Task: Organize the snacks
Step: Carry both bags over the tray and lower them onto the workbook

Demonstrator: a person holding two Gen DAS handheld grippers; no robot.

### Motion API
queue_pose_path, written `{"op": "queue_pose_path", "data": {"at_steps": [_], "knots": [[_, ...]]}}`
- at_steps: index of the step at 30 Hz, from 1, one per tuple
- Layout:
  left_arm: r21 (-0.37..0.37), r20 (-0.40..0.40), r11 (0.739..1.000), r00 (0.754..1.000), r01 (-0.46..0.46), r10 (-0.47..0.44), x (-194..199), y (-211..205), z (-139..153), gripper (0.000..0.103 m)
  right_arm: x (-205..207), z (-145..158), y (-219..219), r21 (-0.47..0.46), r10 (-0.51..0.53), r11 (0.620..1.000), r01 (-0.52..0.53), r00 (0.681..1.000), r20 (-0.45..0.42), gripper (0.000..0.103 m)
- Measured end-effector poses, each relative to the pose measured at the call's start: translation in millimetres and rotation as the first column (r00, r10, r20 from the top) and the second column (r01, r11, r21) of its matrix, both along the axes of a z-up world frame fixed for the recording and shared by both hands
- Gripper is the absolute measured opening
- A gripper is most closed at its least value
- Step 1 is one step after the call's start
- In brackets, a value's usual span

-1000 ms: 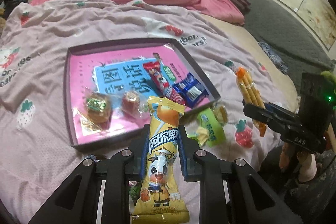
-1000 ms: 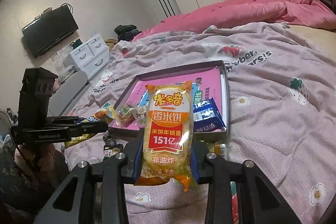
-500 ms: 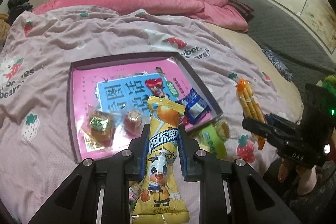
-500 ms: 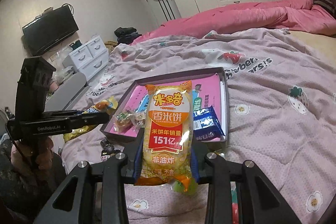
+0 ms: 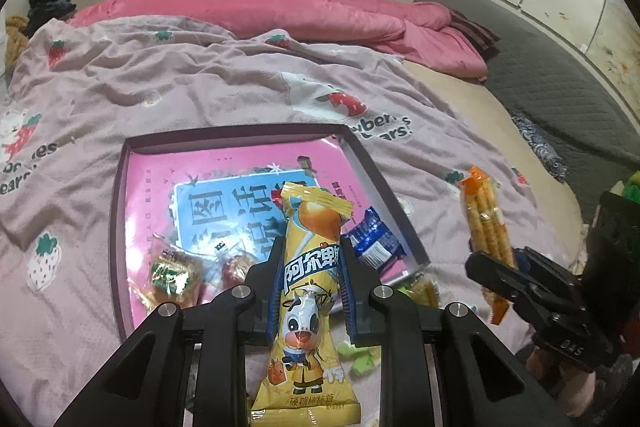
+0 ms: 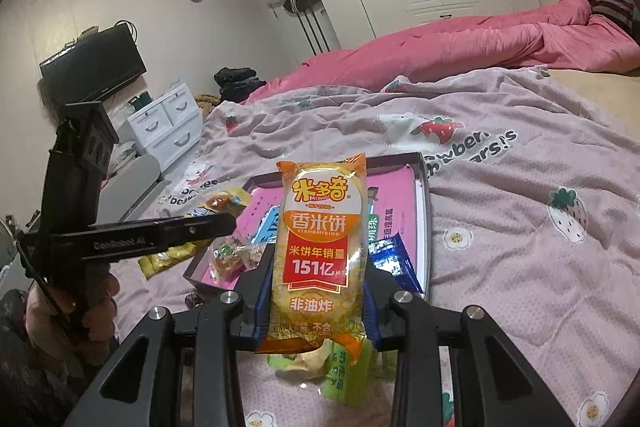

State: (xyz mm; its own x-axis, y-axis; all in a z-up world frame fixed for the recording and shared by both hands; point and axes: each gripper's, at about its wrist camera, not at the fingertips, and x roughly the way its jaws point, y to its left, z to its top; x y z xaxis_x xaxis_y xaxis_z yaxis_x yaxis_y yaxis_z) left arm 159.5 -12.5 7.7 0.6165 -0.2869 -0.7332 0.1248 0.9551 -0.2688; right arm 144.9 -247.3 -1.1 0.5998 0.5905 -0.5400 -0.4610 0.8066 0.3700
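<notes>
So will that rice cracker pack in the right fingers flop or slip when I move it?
Probably fairly stiff: the rice cracker pack stands upright above the right gripper, unsupported. Its glossy film may slip. Crackers inside could crack if squeezed.

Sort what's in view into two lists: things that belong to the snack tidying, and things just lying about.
Part of the job:
- yellow cow-print candy packet, clamped in the left gripper
- rice cracker packet, clamped in the right gripper
- shallow box
- blue wrapper inside it
- green packet on the bedspread

Lying about:
- pink duvet
- television
- white drawers
</notes>
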Motion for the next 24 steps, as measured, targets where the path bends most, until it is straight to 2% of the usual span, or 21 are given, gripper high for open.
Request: {"op": "queue_pose_path", "data": {"at_steps": [7,24], "knots": [[0.024,-0.02,1.0,1.0,-0.021,0.021,14,-8,-11,0.025,11,1,-2,0.004,-0.014,1.0,0.014,1.0,0.002,0.036],[0.098,-0.071,0.992,0.993,-0.081,0.089,38,-15,-47,0.025,42,-8,9,-0.064,-0.013,0.998,0.014,1.0,0.006,0.036]]}}
